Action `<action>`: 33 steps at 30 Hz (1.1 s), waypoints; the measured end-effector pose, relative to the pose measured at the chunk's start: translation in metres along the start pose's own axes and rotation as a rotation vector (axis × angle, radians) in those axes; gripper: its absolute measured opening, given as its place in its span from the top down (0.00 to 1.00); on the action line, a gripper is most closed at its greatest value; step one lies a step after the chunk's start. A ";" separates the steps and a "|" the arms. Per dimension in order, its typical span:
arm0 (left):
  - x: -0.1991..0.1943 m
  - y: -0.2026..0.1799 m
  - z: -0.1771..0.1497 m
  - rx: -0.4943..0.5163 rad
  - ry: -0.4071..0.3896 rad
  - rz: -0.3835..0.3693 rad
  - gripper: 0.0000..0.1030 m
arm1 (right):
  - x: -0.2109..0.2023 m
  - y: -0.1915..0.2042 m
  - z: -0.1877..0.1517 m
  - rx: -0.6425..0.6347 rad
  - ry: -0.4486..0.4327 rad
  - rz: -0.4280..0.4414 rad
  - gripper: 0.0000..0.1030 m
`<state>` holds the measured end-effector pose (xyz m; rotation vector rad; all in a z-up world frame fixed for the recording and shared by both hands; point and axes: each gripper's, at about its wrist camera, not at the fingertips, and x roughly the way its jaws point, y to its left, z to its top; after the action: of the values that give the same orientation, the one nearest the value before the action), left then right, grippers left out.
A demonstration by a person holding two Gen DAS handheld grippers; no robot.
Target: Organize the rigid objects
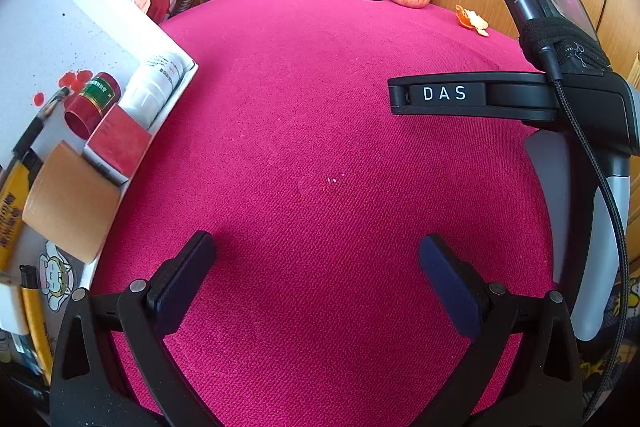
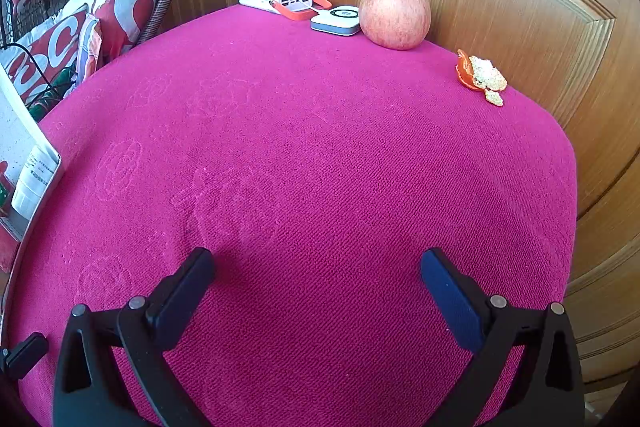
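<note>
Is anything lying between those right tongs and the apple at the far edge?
Nothing visible. From the right tongs, jaws open and empty, only bare pink cloth stretches to the apple. The peel lies off to the right.

The left tool (image 1: 316,259), a black two-finger gripper with dark blue pads, hangs just above the magenta cloth-covered tabletop (image 1: 320,107) with its jaws spread wide and nothing between them. Its fingers (image 1: 188,267) point toward the far edge of that tabletop. The right tool (image 2: 318,273), of the same black build with blue pads, is likewise spread wide and empty, low over the tabletop's near part. In the left wrist view the right tool's black body with the white letters "DAS" (image 1: 472,95) is seen side-on over the tabletop's right part, its grey handle below it and a black cable running down alongside.
</note>
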<state>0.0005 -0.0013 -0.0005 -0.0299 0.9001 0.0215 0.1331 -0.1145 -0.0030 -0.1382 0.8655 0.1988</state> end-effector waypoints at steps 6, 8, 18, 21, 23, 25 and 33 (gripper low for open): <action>0.000 0.000 0.001 0.000 0.000 0.000 0.00 | 0.000 0.000 0.001 0.000 0.001 0.000 0.00; 0.000 0.000 0.001 0.000 0.000 0.000 0.00 | 0.000 0.000 0.001 0.000 0.001 0.001 0.00; 0.000 0.002 0.001 0.000 0.000 -0.001 0.00 | 0.000 0.000 0.000 0.000 0.000 0.000 0.00; 0.001 0.002 0.001 0.000 0.000 -0.001 0.00 | 0.000 0.001 0.000 -0.001 -0.001 -0.001 0.00; 0.001 0.001 0.001 0.000 0.000 -0.001 0.00 | 0.000 0.001 0.000 -0.001 0.000 0.000 0.00; 0.001 0.001 0.002 0.000 0.000 -0.001 0.00 | 0.000 0.001 -0.001 -0.001 0.000 0.000 0.00; 0.001 0.001 0.001 0.000 0.000 -0.001 0.00 | 0.000 0.001 0.000 0.000 0.002 0.001 0.00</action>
<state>0.0015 0.0001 -0.0007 -0.0301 0.9000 0.0210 0.1331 -0.1139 -0.0031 -0.1377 0.8675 0.1994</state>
